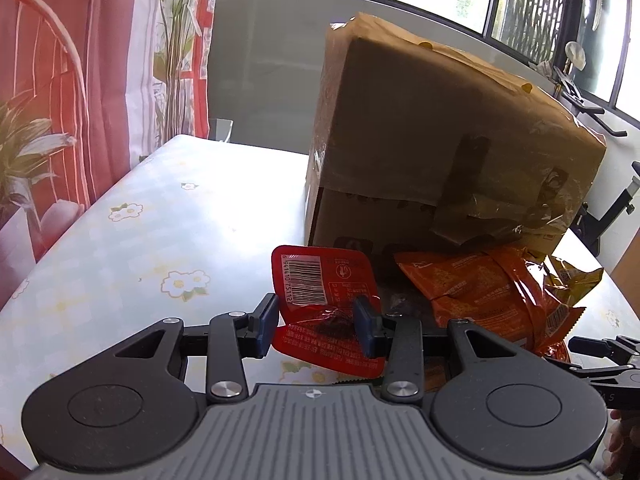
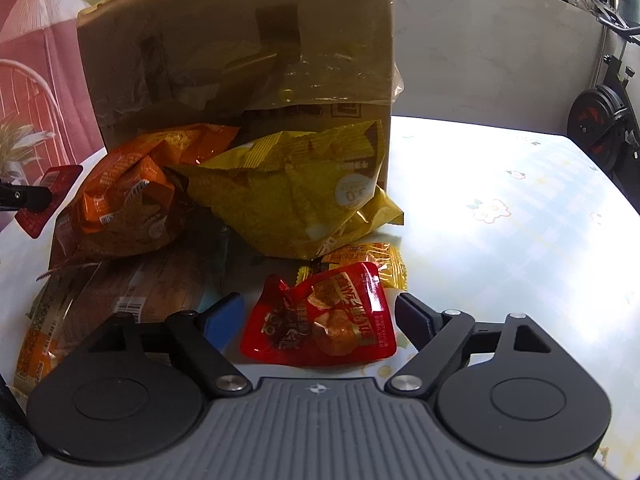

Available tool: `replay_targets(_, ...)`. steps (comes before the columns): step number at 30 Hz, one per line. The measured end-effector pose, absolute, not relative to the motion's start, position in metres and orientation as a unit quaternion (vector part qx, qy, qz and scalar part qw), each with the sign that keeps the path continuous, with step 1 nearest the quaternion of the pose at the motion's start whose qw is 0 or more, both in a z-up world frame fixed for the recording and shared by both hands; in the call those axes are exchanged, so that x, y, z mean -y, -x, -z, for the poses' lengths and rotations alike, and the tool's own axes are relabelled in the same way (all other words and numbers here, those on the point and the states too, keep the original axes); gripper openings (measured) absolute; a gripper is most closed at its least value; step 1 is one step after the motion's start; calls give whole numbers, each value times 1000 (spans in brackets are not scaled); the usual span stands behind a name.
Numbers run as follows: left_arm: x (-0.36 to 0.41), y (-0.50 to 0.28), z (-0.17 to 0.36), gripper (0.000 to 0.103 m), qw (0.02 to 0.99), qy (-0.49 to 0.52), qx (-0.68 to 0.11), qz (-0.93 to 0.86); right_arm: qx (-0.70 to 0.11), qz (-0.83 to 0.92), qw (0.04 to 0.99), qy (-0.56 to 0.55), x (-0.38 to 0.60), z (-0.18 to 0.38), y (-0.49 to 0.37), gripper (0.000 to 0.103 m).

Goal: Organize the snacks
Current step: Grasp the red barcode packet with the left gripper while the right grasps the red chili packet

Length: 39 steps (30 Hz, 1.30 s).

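Note:
My left gripper (image 1: 316,322) is shut on a small red snack packet (image 1: 324,280) with a barcode, bent between the pads above the table. The same packet shows at the left edge of the right wrist view (image 2: 48,196). My right gripper (image 2: 320,320) is open, its fingers on either side of another red snack packet (image 2: 324,320) lying on the table. Behind it lie a small yellow packet (image 2: 368,260), a big yellow bag (image 2: 288,192) and an orange bag (image 2: 128,200), which also shows in the left wrist view (image 1: 480,284).
A large taped cardboard box (image 1: 440,140) stands on the floral tablecloth (image 1: 120,240) behind the snacks; it shows in the right wrist view (image 2: 240,48) too. A flat brown snack pack (image 2: 132,292) lies at front left. An exercise bike (image 2: 600,120) stands beyond the table.

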State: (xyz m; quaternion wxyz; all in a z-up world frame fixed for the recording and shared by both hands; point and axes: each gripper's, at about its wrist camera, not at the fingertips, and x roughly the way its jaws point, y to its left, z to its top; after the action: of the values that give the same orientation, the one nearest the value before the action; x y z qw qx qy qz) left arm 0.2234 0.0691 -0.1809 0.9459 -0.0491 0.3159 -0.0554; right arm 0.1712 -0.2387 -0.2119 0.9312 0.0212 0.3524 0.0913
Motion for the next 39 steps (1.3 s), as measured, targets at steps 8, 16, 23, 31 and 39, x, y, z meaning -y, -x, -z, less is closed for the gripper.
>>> replay_targets(8,-61,-218,189,43,942,43,-326,69,-338,-85,937,-32,242,213,-164,85)
replay_targets(16,-60,-217,191,43,942,42,-327,71,-331,-81,939,-44,251,210,-160,82)
replay_targets(23,-59,-218,191,43,941,40,-328,72,-341,-87,936,-31,254,217,-167,72)
replay_targets(31,-58,-218,192,43,941,39,-329,71,-341,-80,936,-40,253,228,-175,65)
replay_targets(39,-60,-216,191,43,942,41,-326,66,-335,-105,935,-40,253,227,-170,46)
